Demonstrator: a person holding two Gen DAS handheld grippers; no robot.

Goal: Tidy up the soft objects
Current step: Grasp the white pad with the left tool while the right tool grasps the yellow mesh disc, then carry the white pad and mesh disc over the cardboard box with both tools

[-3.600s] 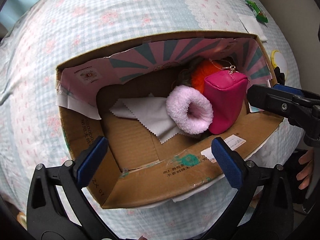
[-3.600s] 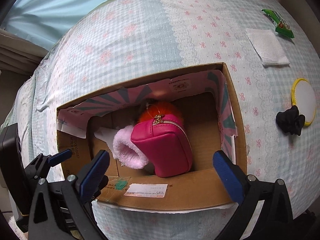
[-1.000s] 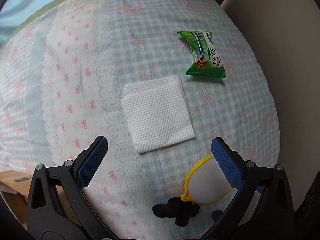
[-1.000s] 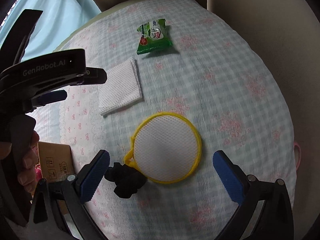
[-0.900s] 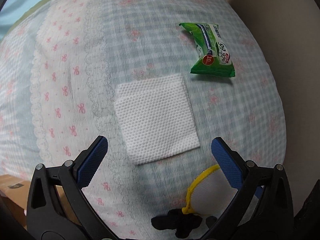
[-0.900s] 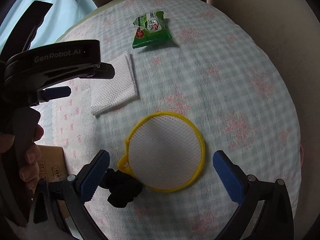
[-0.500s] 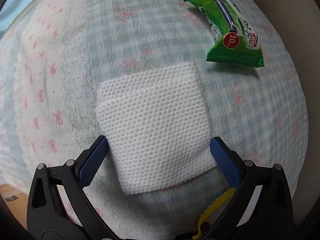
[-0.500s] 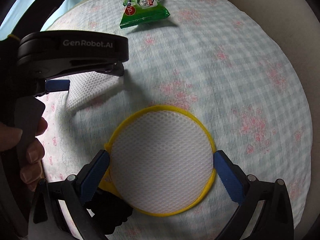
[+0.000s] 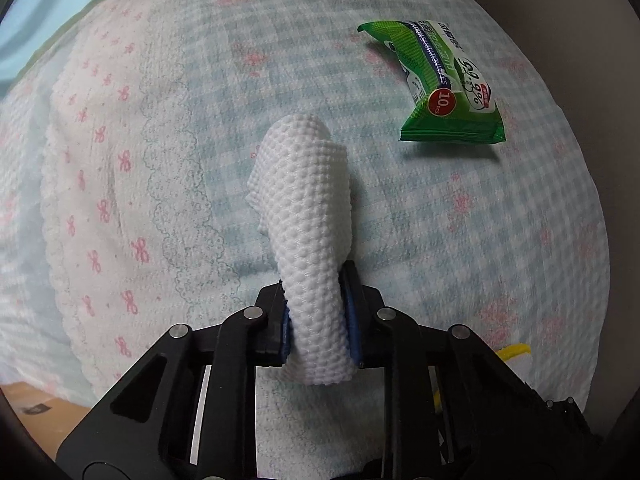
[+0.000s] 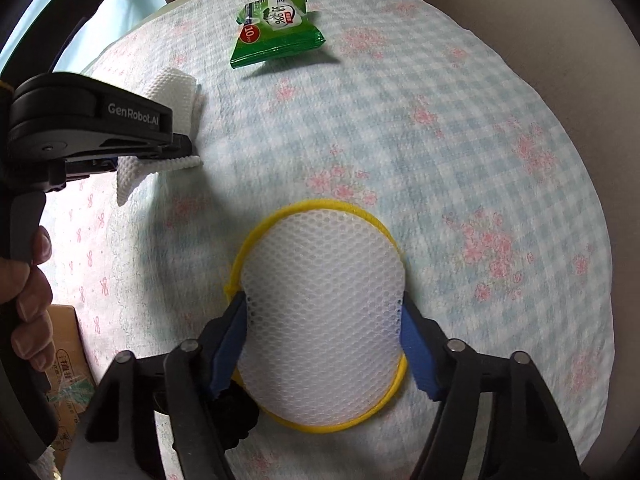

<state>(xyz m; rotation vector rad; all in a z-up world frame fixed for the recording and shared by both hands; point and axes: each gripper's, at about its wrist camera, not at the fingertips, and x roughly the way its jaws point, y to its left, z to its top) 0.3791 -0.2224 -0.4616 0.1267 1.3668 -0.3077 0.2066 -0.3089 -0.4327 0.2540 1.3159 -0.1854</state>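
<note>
Both grippers grasping soft items on the checked surface [image 10: 440,128].
Left gripper [image 9: 318,320] pinches the white dimpled cloth [image 9: 308,220]; right gripper [image 10: 324,344] squeezes the yellow-rimmed white mesh pad [image 10: 320,320].

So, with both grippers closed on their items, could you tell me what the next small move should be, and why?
Probably lift both straight up off the tablecloth. The left gripper is shut on the white cloth, bunched into a fold, and the right gripper pinches the yellow-rimmed mesh pad, buckling it. Both grasps look firm.

A home: a bed-like surface under a floral checked quilt [image 10: 440,168], light blue curtain [image 10: 40,20] behind.
</note>
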